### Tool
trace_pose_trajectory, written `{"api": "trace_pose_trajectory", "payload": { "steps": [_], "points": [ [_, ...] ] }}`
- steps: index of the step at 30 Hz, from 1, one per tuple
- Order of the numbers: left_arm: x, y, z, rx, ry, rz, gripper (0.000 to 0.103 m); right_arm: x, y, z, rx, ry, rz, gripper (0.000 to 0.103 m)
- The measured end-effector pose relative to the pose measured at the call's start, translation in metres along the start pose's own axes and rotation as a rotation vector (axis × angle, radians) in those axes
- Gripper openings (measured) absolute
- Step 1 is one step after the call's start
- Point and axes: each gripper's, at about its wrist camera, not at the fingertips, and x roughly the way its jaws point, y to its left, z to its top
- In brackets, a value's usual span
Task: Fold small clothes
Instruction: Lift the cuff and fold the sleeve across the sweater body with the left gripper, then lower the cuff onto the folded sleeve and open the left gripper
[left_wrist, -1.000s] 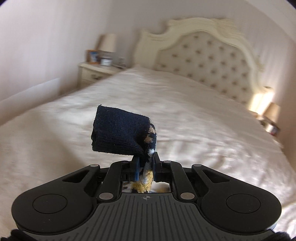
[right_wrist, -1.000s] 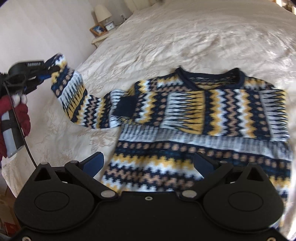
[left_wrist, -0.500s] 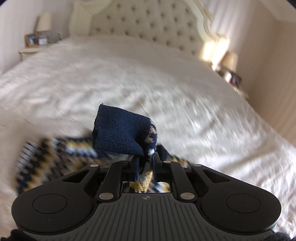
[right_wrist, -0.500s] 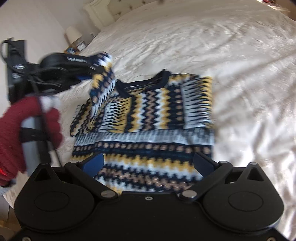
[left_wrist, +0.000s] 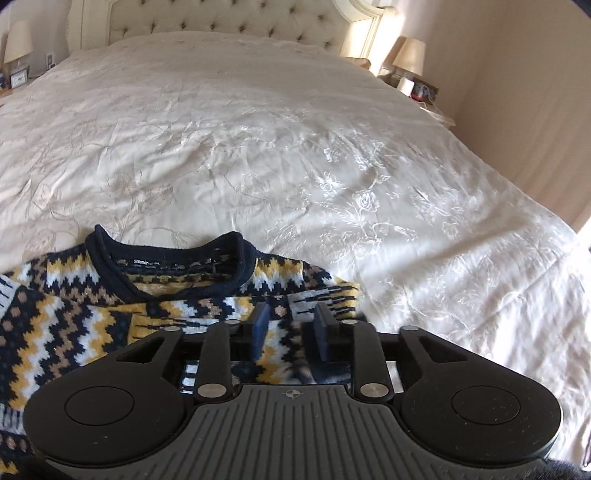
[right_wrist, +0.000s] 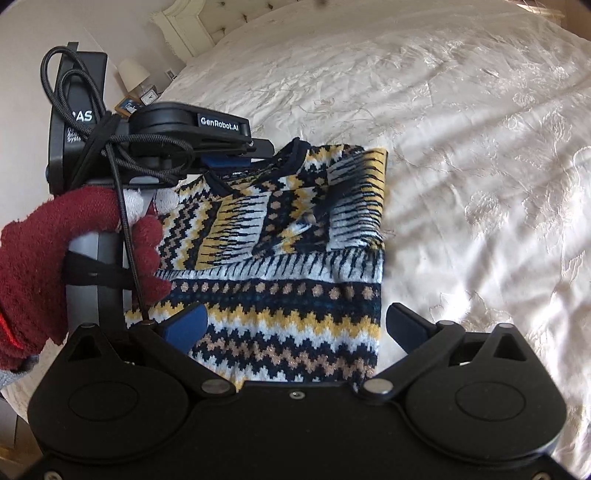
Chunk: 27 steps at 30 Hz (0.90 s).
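The sweater (right_wrist: 280, 258) lies flat on the bed (left_wrist: 295, 147), sleeves folded in. The left tongs (left_wrist: 290, 332) are opening just above it, holding nothing. The right tongs (right_wrist: 295, 328) hang wide apart, empty.

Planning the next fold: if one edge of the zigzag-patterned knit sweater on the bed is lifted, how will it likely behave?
The navy, yellow and white knit sweater probably droops rather than holding shape; its folded-in sleeves lie limp. The thick knit likely grips the cream embroidered bedspread, so pushing may bunch it, not slide it.
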Motion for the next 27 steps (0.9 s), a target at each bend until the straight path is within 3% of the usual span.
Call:
{"api": "trace_pose_trajectory", "payload": {
  "steps": [6, 11, 18, 20, 22, 27],
  "points": [
    [-0.020, 0.015, -0.005, 0.049, -0.001, 0.028, 0.029, 0.006, 0.011, 0.012, -0.031, -0.017, -0.051, 0.102],
    [-0.037, 0.057, -0.015, 0.081, 0.022, 0.106, 0.029, 0.017, 0.016, 0.028, -0.053, -0.049, -0.141, 0.102],
    [-0.041, 0.136, -0.027, 0.006, 0.076, 0.223, 0.029, 0.050, 0.037, 0.057, -0.142, -0.064, -0.392, 0.101],
    [-0.038, 0.155, -0.030, -0.012, 0.097, 0.250, 0.029, 0.059, 0.036, 0.063, -0.131, -0.053, -0.374, 0.084],
    [-0.032, 0.170, -0.030, -0.032, 0.116, 0.263, 0.029, 0.068, 0.032, 0.069, -0.093, -0.032, -0.361, 0.073],
    [-0.009, 0.197, -0.028, -0.036, 0.150, 0.277, 0.029, 0.088, 0.026, 0.079, -0.084, -0.010, -0.377, 0.068]
  ]
}}
